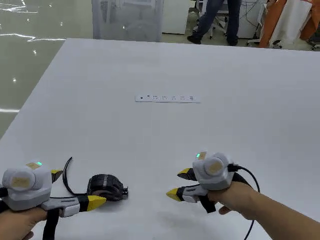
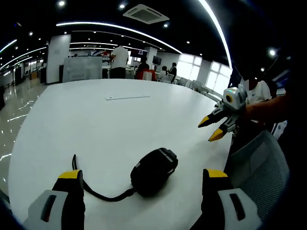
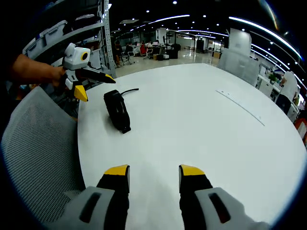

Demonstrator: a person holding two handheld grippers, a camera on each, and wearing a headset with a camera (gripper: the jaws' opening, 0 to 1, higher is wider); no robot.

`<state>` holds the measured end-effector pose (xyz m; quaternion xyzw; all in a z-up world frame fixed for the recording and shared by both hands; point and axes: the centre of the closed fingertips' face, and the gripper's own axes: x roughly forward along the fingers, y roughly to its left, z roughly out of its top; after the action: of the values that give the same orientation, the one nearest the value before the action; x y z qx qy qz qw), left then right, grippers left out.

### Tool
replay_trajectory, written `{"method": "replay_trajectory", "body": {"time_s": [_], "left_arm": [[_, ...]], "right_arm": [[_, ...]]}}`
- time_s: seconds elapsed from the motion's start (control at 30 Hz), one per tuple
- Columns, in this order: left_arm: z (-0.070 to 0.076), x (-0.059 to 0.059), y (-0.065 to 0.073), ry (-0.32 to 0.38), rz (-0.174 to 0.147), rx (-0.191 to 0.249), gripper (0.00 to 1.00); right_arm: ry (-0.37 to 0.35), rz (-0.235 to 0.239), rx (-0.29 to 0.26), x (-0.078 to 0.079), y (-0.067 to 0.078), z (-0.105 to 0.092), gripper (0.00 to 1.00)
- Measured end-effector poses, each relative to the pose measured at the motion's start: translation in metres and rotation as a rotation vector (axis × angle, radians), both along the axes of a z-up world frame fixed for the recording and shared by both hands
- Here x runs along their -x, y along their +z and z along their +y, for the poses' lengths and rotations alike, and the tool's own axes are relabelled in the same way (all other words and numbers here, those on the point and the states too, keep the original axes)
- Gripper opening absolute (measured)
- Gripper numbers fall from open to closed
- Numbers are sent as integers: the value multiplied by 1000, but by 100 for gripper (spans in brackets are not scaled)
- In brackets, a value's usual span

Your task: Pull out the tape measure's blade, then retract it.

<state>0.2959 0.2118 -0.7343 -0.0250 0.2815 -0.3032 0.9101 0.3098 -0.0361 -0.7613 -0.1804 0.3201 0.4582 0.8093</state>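
Observation:
A black tape measure (image 1: 106,186) with a black wrist strap (image 1: 66,177) lies on the white table (image 1: 165,140) near its front edge. My left gripper (image 1: 78,187) is open, and the tape measure (image 2: 153,170) sits between its spread yellow-tipped jaws, untouched. No blade shows outside the case. My right gripper (image 1: 179,183) is open and empty, hovering a short way to the right of the tape measure (image 3: 117,110). In the left gripper view the right gripper (image 2: 213,128) appears at the right. The left gripper (image 3: 84,81) appears at the left of the right gripper view.
A thin white strip (image 1: 167,98) with small marks lies mid-table. A grey mesh chair (image 2: 259,163) stands at the table's near edge. People (image 1: 217,20) and shelving are beyond the far side.

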Motion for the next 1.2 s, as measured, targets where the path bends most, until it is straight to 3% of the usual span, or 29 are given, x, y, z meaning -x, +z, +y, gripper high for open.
{"method": "replay_trajectory", "body": {"time_s": [0.13,0.23,0.37,0.47,0.67,0.83,0.93,1.0,1.2], "left_arm": [[9,1,17,14,-47,15,100],[23,4,17,33,-33,-3,100],[36,9,21,45,-44,-5,100],[41,14,21,29,-61,-16,100],[49,26,14,13,-43,-30,100],[54,29,16,22,-59,-39,100],[53,31,18,10,-66,-46,100],[54,30,22,15,-111,-79,100],[49,34,23,10,-99,-53,100]], "right_arm": [[-15,-50,9,5,13,-26,46],[-33,-71,-5,9,22,-42,51],[-77,-119,-12,11,34,-64,57],[-96,-113,-46,18,39,-77,63],[-176,-102,-98,32,37,-107,81],[-248,-105,-78,44,29,-138,95],[-285,-99,-80,49,29,-155,100],[-281,-100,-59,53,27,-164,100],[-283,-100,-59,59,34,-176,100]]}}
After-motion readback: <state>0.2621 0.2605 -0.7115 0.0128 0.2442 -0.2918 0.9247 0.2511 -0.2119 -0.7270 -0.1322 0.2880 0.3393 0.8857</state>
